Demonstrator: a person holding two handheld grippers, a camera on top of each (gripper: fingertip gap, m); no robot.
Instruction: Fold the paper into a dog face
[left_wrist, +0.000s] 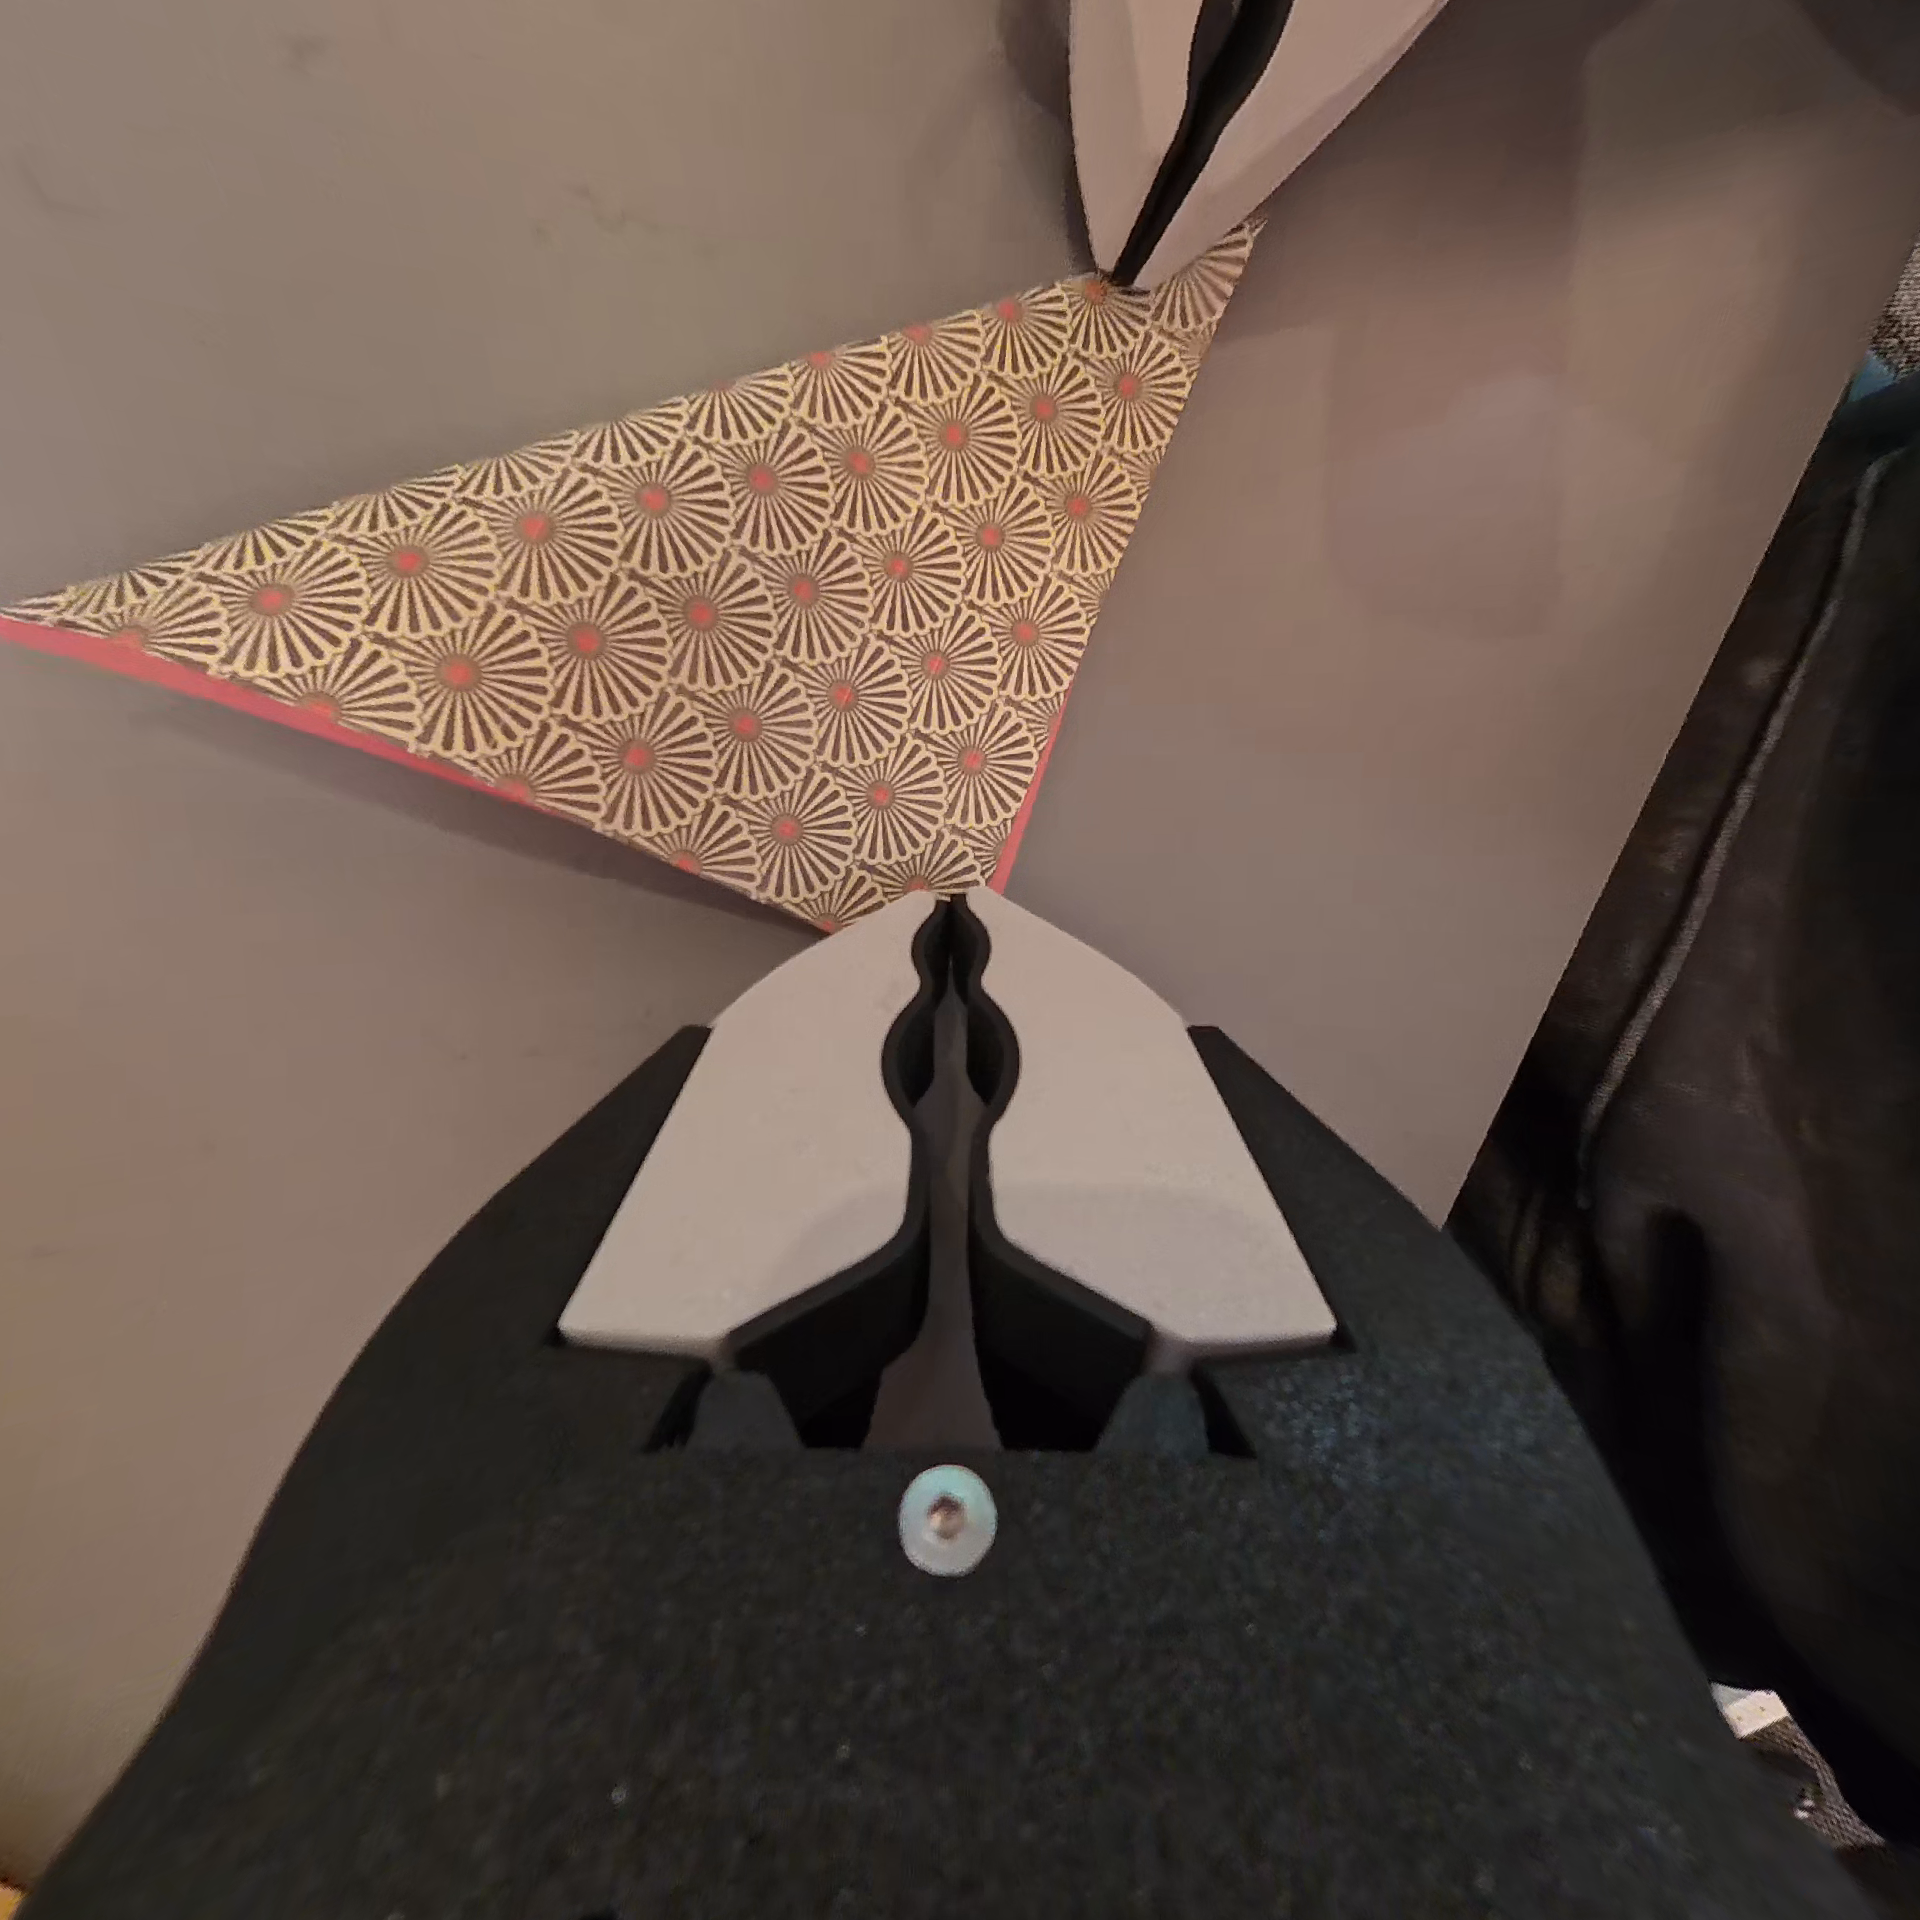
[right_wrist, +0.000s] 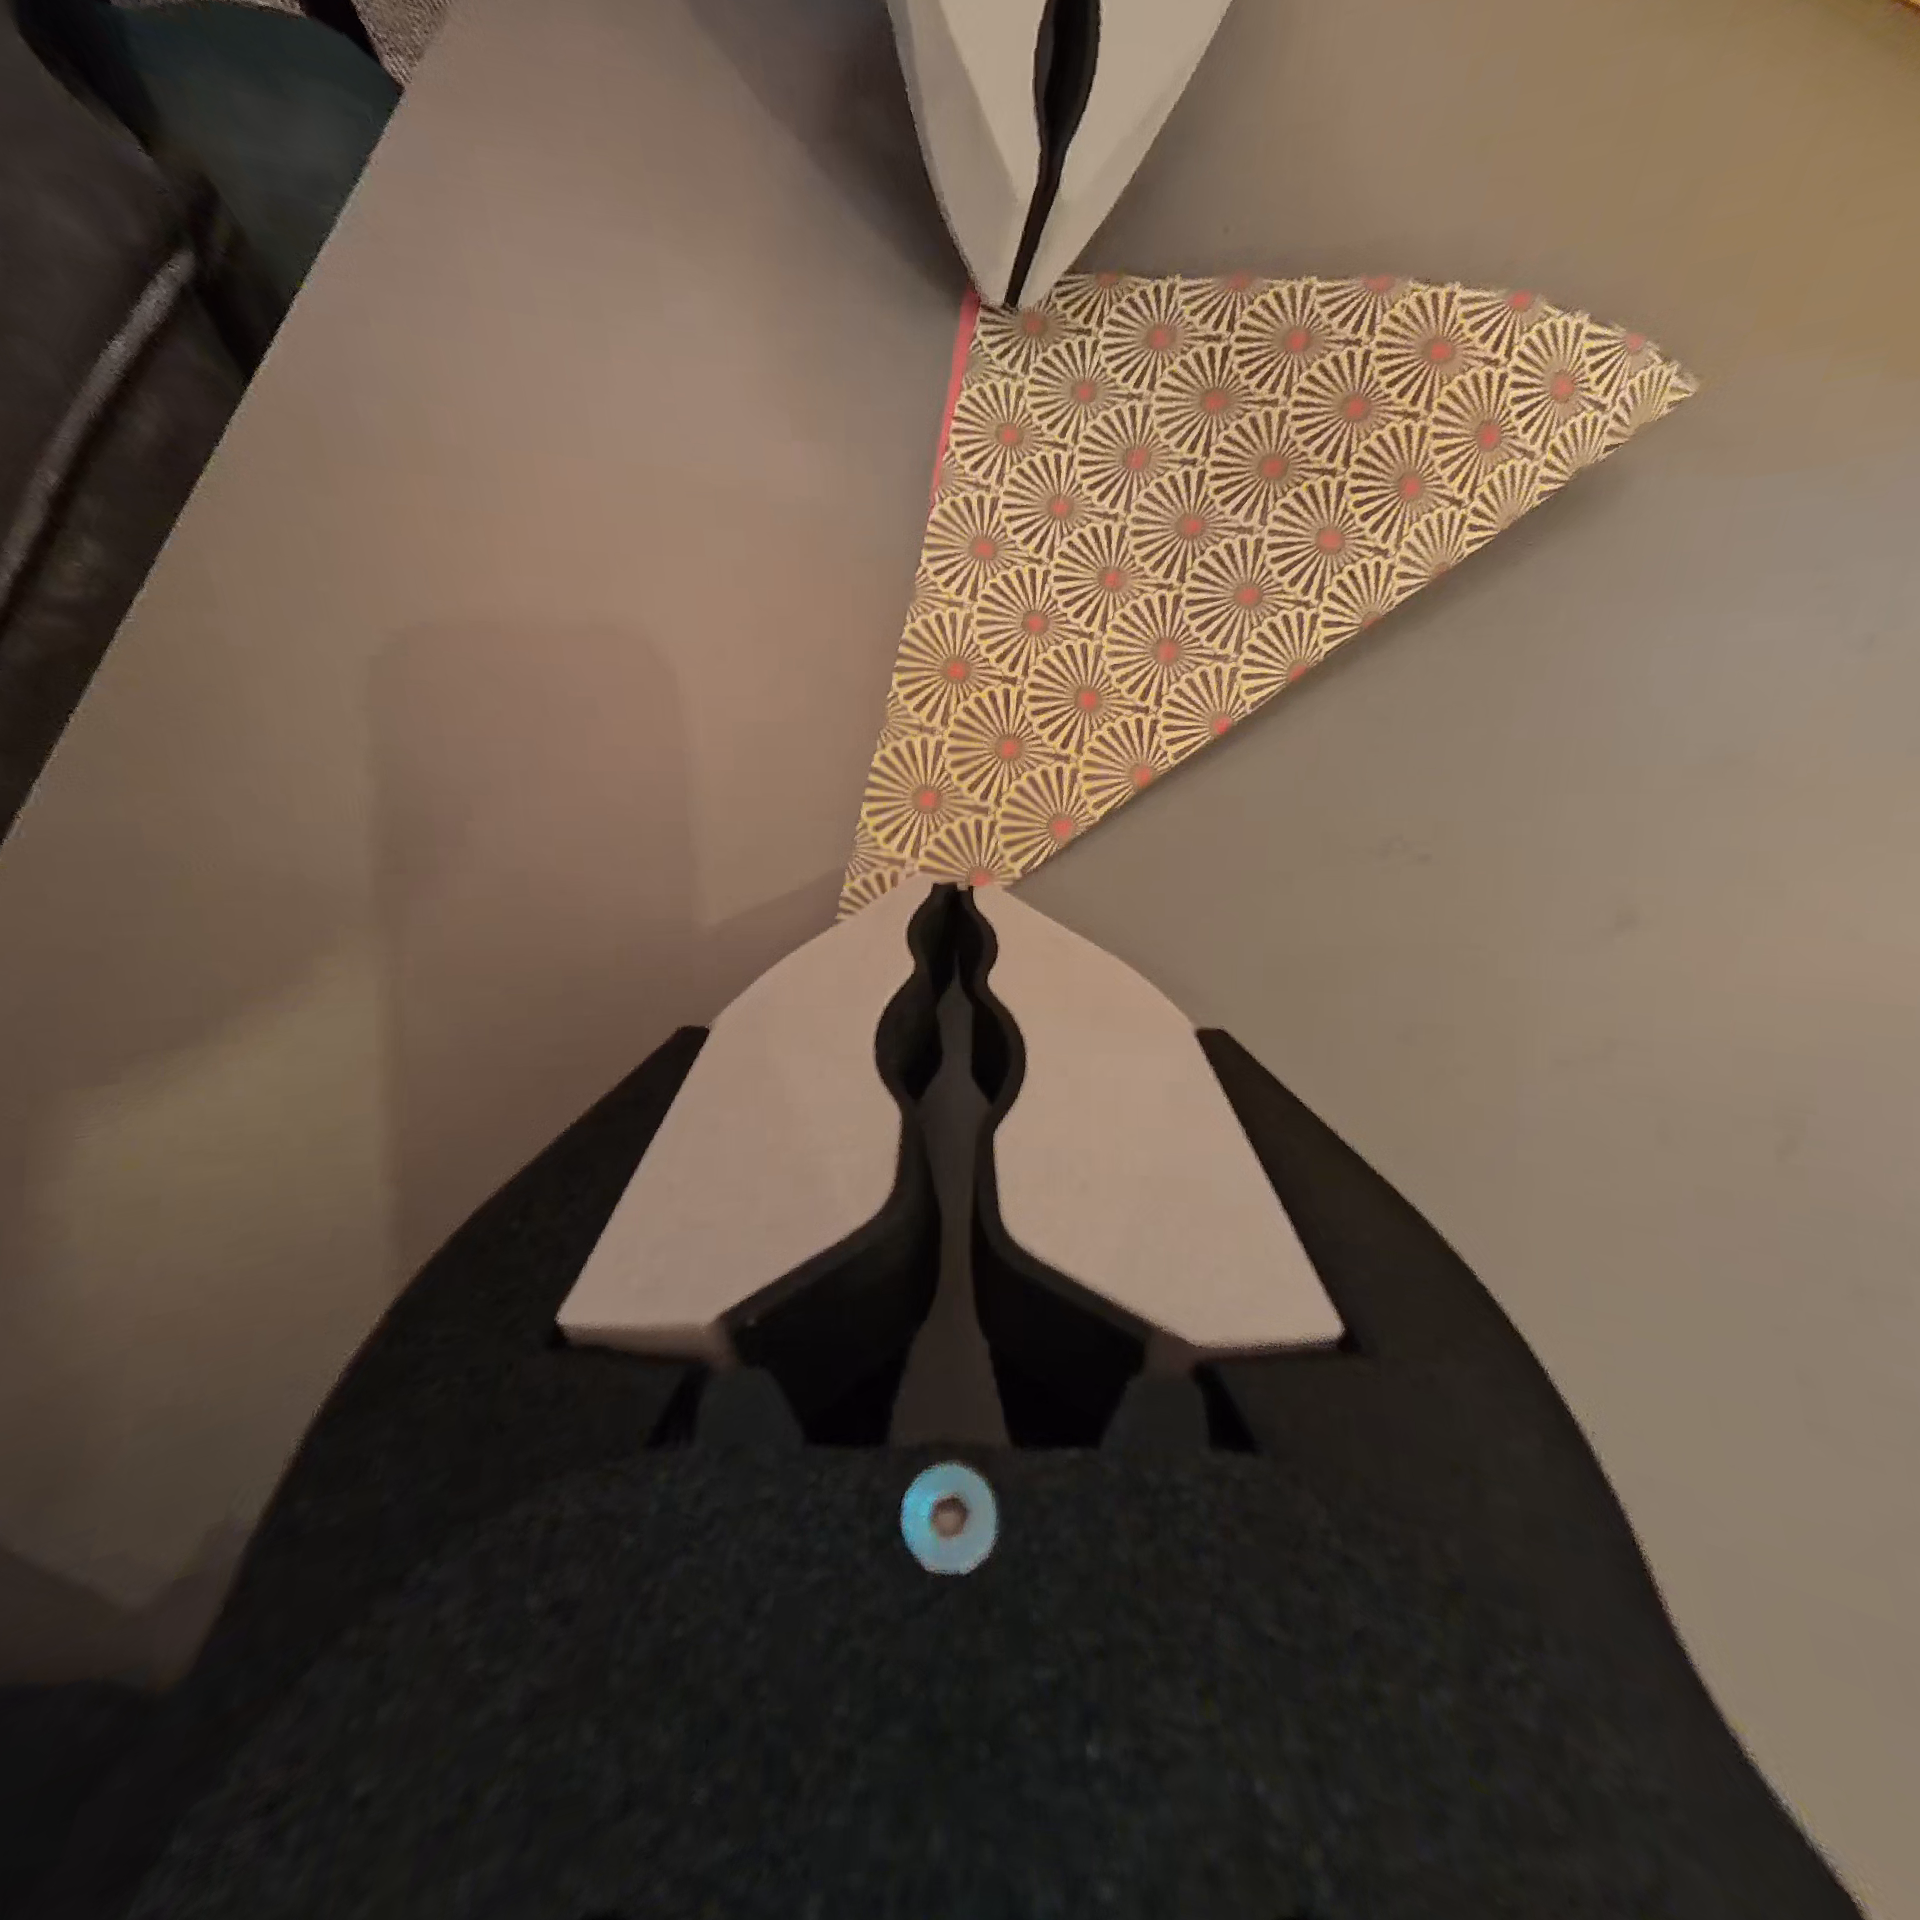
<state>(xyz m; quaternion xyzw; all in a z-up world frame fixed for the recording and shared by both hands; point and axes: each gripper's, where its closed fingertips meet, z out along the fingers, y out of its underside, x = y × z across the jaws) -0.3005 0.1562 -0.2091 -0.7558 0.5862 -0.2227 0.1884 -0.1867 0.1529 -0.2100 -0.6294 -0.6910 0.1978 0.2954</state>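
Observation:
The paper (left_wrist: 748, 623) is folded into a triangle, with a gold and brown fan pattern with red dots and a red underside edge. It lies on the grey table (left_wrist: 312, 312). My left gripper (left_wrist: 954, 906) is shut on the triangle's near corner. My right gripper (left_wrist: 1127, 272) shows at the top of the left wrist view, shut on the far corner. In the right wrist view the paper (right_wrist: 1195, 582) runs from my right gripper (right_wrist: 954, 894), shut on its near corner, up to the left gripper (right_wrist: 1023, 296) at the far corner. The third corner lies free.
A dark leather-like seat (left_wrist: 1714, 1039) runs along the table's right edge in the left wrist view and shows at the upper left of the right wrist view (right_wrist: 94, 343). Bare grey table surface (right_wrist: 520, 623) surrounds the paper. Left tips to right tips: about 12 centimeters.

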